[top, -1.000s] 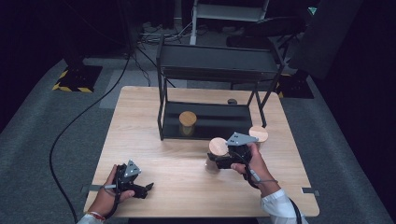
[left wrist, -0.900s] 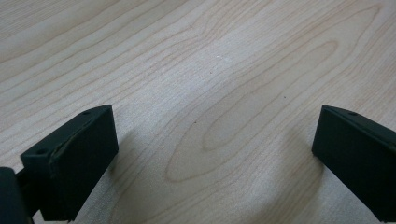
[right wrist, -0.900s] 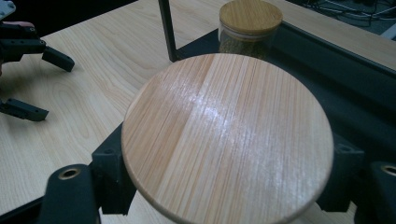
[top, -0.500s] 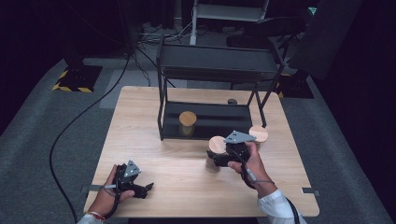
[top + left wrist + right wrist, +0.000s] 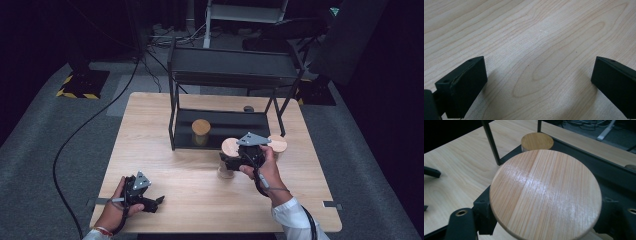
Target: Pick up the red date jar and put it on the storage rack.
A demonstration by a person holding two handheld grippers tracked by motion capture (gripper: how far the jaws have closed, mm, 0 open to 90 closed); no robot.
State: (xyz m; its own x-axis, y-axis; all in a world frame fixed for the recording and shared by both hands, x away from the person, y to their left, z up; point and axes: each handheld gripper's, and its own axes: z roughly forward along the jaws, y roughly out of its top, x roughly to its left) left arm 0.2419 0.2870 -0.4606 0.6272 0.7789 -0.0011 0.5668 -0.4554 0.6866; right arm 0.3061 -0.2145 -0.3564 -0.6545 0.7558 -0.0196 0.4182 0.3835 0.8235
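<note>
- Right gripper (image 5: pixel 231 161): jaws clamped on wooden-lidded jar (image 5: pixel 230 150), just in front of black rack (image 5: pixel 175 120) on table (image 5: pixel 190 200)
- Left gripper (image 5: pixel 156 202): jaws wide apart, nothing between them, resting near table's front edge

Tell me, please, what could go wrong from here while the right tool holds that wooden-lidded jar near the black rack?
1. The right tool grips the jar just under its wide lid; the glass could slip.
2. The rack's leg and the second lidded jar stand close; a swing might knock either.
3. A jar on the rack's lower shelf narrows the free space there.
</note>
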